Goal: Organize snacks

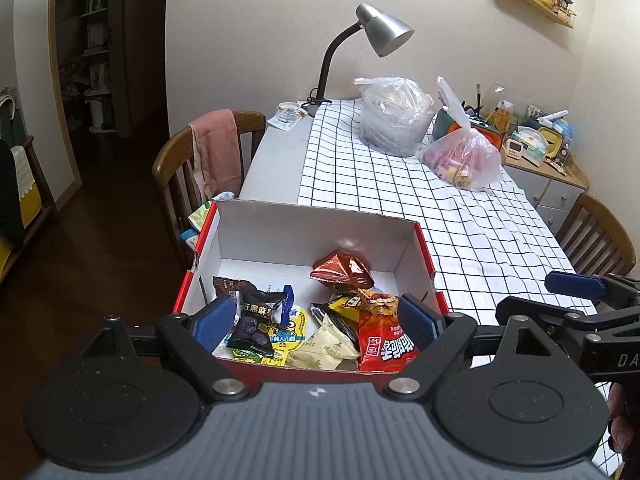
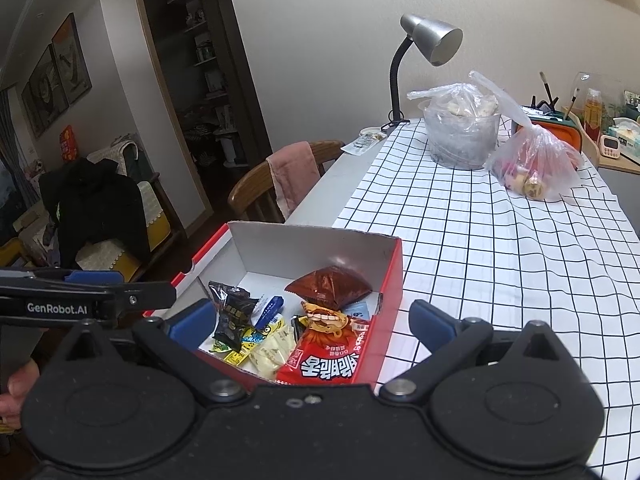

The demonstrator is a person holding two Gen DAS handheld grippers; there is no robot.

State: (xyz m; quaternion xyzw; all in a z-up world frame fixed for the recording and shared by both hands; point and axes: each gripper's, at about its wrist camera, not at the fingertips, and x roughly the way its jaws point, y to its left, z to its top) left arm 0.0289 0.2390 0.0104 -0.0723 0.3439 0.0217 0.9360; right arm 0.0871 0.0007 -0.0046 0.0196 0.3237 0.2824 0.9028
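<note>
On the checked tablecloth (image 1: 460, 208) sits the red open box (image 2: 390, 280), near the table's left edge, snacks heaped inside: red Korean packet (image 2: 328, 360), brown pouch (image 1: 342, 270), black sachet (image 2: 232, 316). Both the left gripper (image 1: 316, 320) and right gripper (image 2: 312, 320) hang above, jaws wide, empty. Two plastic bags (image 1: 464, 156) beyond, contents blurred.

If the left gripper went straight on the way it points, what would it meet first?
Probably the snack packets in the red box: the left gripper stands open over the black sesame packet and red Korean-lettered packet. Depth is unclear.
</note>
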